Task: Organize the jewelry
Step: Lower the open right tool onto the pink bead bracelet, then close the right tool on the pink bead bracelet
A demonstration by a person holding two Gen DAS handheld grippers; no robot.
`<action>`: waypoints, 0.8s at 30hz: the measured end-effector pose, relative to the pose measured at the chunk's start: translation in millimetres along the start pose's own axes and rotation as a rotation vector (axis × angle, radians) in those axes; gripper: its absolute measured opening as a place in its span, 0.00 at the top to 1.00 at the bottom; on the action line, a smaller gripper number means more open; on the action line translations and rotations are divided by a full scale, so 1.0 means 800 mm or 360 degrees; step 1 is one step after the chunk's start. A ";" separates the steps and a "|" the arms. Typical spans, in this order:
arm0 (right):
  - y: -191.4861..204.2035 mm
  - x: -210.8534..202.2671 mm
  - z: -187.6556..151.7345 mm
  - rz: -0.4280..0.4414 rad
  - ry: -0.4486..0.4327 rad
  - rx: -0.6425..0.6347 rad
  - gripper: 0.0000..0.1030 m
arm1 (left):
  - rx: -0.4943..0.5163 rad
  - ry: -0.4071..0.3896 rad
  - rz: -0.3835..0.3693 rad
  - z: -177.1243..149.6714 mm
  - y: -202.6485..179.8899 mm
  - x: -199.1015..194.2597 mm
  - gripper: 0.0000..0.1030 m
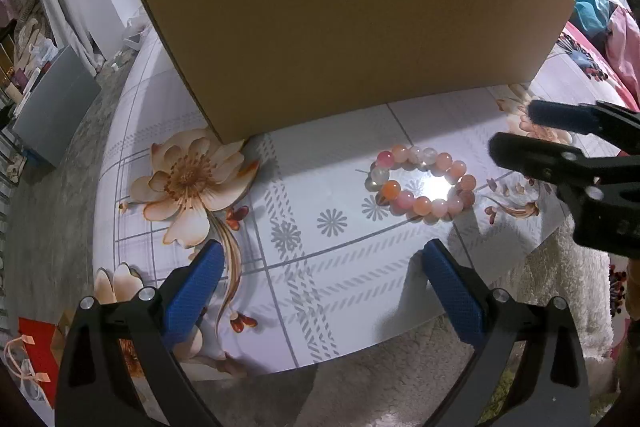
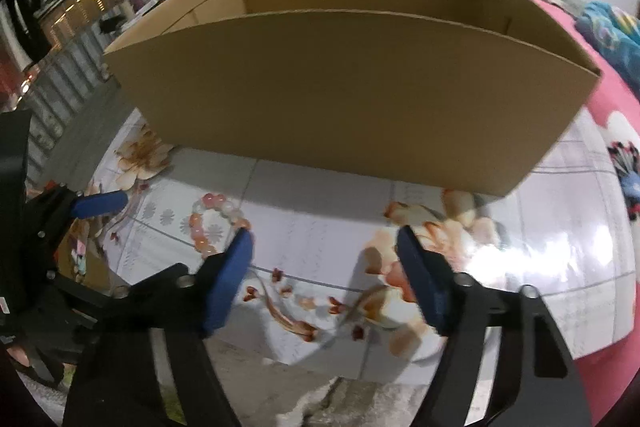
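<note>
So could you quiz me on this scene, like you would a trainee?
1. True or false: the bead bracelet already lies inside the cardboard box.
2. Which gripper is closer to the bracelet: A) left gripper or B) right gripper?
3. Fill in: the bracelet rests on the ___ tablecloth.

Key: 1. False, it lies on the table in front of the box. 2. B, judging by the left wrist view. 3. Floral.

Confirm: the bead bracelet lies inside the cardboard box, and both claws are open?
Not quite. The bead bracelet lies on the table in front of the cardboard box, as the left wrist view shows. Both the left claw and right claw are open.
</note>
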State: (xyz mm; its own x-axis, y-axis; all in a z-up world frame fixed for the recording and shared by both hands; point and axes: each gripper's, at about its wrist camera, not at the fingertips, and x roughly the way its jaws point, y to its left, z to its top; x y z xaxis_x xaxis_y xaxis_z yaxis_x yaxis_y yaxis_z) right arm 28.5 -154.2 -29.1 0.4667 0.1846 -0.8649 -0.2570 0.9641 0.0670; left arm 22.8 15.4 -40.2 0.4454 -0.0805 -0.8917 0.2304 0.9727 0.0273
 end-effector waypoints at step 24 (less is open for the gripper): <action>0.074 0.036 0.034 0.0148 0.0093 -0.0323 0.83 | -0.0003 0.0001 -0.0004 0.001 -0.002 -0.001 0.05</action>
State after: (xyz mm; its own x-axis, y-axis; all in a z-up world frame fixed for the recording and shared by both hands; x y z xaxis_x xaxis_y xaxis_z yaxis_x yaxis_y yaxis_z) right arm 49.7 -87.0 -36.2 0.3848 0.2538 -0.8874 -0.4646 0.8840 0.0514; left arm 23.1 14.0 -39.4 0.4442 -0.0829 -0.8921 0.2300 0.9729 0.0242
